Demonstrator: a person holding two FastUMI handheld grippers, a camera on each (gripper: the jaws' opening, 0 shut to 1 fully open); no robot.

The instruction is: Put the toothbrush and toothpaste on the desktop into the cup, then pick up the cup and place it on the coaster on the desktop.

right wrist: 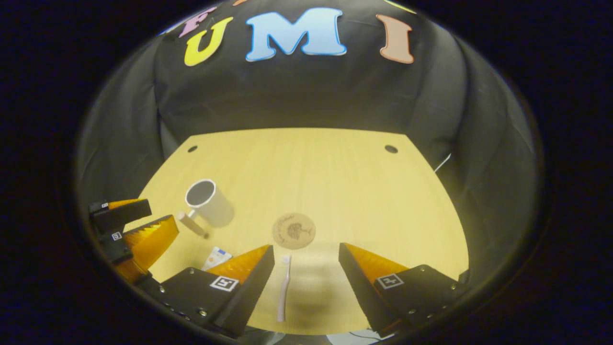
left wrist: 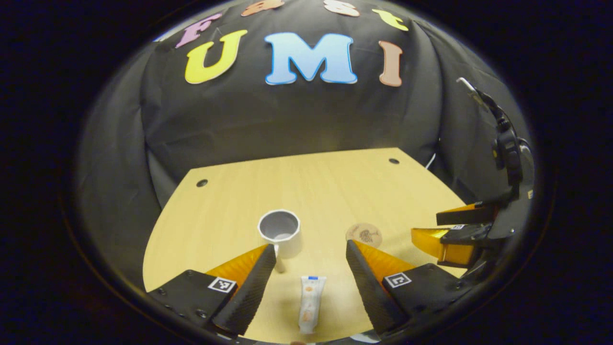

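A: Toothpaste (left wrist: 310,303) first. Where does it lie?
B: Flat on the counter (left wrist: 325,191), lengthwise between the left gripper (left wrist: 311,261)'s spread fingers and touching neither. It is a white tube with orange print and a blue band at its far end.
A: And the jaws?
B: Released on both tools, holding nothing. Each hovers low over the near edge, pointing toward the back wall.
A: The toothbrush (right wrist: 283,287)?
B: White and slim, lying between the right gripper (right wrist: 306,258)'s open fingers, closer to the left one, bristle end pointing away.
A: The cup (left wrist: 280,232)?
B: White, upright, just beyond the left tool's left fingertip, with a pale handle on its near side. The round brown coaster (right wrist: 293,230) lies bare just past the brush head, to the right of the cup.
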